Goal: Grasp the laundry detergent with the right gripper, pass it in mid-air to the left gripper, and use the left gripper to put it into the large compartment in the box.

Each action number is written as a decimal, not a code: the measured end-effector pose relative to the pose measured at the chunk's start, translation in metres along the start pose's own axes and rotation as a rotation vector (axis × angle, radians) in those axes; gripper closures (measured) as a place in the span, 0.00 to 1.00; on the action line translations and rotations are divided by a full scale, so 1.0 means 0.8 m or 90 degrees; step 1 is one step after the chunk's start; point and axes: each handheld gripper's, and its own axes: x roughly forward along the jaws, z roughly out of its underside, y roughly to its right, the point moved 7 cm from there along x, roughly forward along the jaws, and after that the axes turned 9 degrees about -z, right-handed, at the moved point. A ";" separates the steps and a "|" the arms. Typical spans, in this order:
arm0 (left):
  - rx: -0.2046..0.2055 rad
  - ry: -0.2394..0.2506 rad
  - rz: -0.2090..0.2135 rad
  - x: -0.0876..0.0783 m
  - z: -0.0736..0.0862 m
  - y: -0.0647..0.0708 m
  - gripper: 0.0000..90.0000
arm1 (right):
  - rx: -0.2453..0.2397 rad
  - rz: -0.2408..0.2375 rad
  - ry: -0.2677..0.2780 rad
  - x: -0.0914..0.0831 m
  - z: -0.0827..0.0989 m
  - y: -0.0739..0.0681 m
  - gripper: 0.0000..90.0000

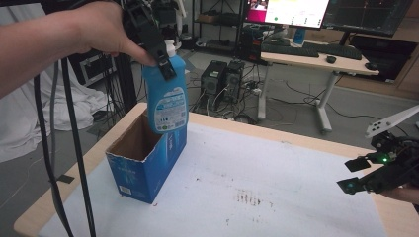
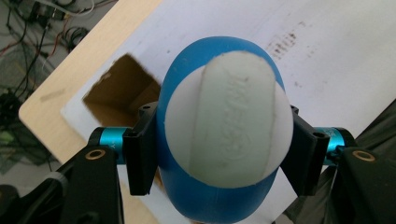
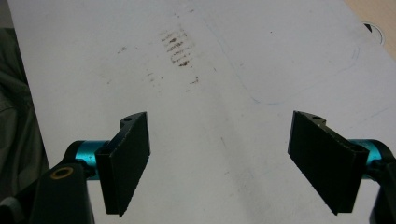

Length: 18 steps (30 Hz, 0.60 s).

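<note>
The left tongs (image 1: 165, 61) grip a blue bottle (image 1: 168, 96) by its upper part, one black jaw pressed to each side, and hold it upright in the air with its base over the open top of a blue carton (image 1: 148, 165). In the left gripper view the left tongs (image 2: 219, 149) show from above, clamped on either side of the blue bottle (image 2: 187, 200), whose white cap (image 2: 229, 121) bears raised lettering too blurred to read. The brown inside of the blue carton (image 2: 123, 91) lies below and beyond it.

The carton stands upright near the left edge of the worktop (image 1: 296, 140), on the white sheet (image 1: 276, 197) that covers most of the surface, its top flaps open. The bottle's lower end overlaps the carton's far rim in the high view; whether it touches the card I cannot tell.

The right tongs (image 1: 356, 174) hover at the right edge of the worktop, well apart from the carton. In the right gripper view the right tongs (image 3: 219, 158) stand wide, with nothing between the jaws, over the bare white sheet (image 3: 261, 60). A patch of brown smudges (image 3: 176, 46) marks the sheet ahead of them, near its middle.
</note>
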 end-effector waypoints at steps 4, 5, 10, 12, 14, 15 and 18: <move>-0.023 -0.026 0.000 -0.002 0.018 -0.016 0.42 | 0.005 -0.003 -0.002 0.002 0.001 0.003 0.23; -0.027 -0.028 -0.003 -0.002 0.020 -0.019 0.42 | 0.003 -0.001 0.000 0.002 0.001 0.004 0.23; -0.047 -0.060 -0.013 0.002 0.038 -0.032 0.42 | 0.006 -0.002 -0.001 0.002 0.002 0.007 0.23; -0.050 -0.065 -0.015 0.004 0.042 -0.033 0.42 | 0.009 -0.002 -0.001 0.002 0.003 0.007 0.23; -0.054 -0.068 -0.015 0.007 0.046 -0.035 0.42 | 0.008 -0.003 -0.002 0.002 0.004 0.008 0.23; -0.053 -0.073 -0.015 0.009 0.047 -0.035 0.42 | 0.010 -0.003 0.000 0.001 0.005 0.008 0.23; -0.048 -0.084 -0.016 0.017 0.051 -0.035 0.42 | 0.012 -0.002 0.002 0.000 0.006 0.008 0.23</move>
